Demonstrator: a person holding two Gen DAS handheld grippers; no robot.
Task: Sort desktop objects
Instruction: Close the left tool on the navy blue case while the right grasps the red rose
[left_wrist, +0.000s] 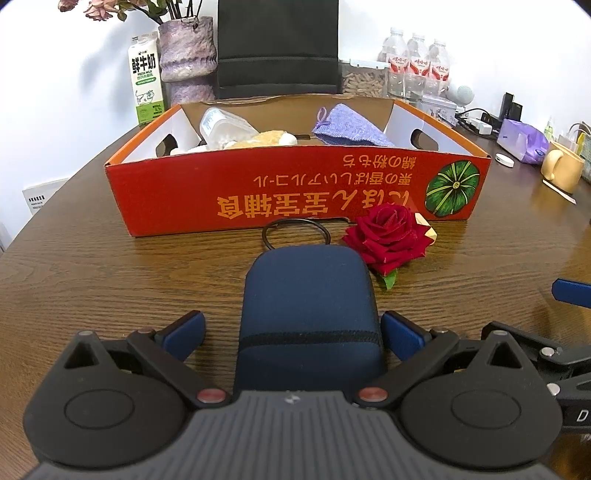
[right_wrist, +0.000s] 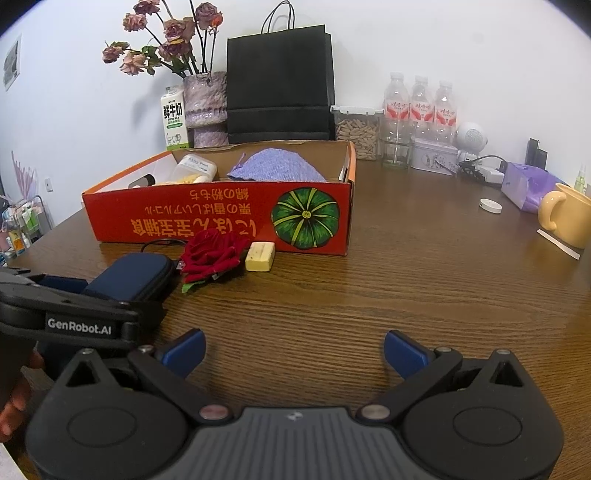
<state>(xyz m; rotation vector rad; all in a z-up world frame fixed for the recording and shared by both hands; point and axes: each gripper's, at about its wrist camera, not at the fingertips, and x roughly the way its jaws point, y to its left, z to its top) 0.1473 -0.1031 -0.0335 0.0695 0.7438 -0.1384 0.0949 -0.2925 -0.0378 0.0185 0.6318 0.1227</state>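
On the table (left_wrist: 110, 280), just in front of the red box (left_wrist: 295, 192), lies a dark blue zip case (left_wrist: 308, 310), flat, its long axis pointing toward the box. The left tongs (left_wrist: 293, 334) stand open around its near end, one blue pad on each side; whether the pads touch the case cannot be told, but they do not look pressed in. From the right wrist view the same case (right_wrist: 129, 277) shows as a rounded pouch with a zip seam round its edge, and a thin black cable (left_wrist: 295, 230) loops on the table behind it.

The case looks like a semi-stiff fabric shell: probably light, not fragile, with enough give that the pads should bite without slipping. Its two long sides, where the pads already are, seem the sound place to hold it, a little farther in so it does not tip when lifted. The cable may be attached and could drag.

Just beside the case to the right is a red rose (right_wrist: 212, 254), soft and easily crushed, and next to that a small yellow block (right_wrist: 260, 256). The box already holds a purple knitted pouch (right_wrist: 277, 168) and a clear plastic tub (right_wrist: 195, 168).

The left tongs are low and level, aimed at the box. The right tongs (right_wrist: 293, 354) are open and empty above bare table, nearer the viewer and well clear of the objects.
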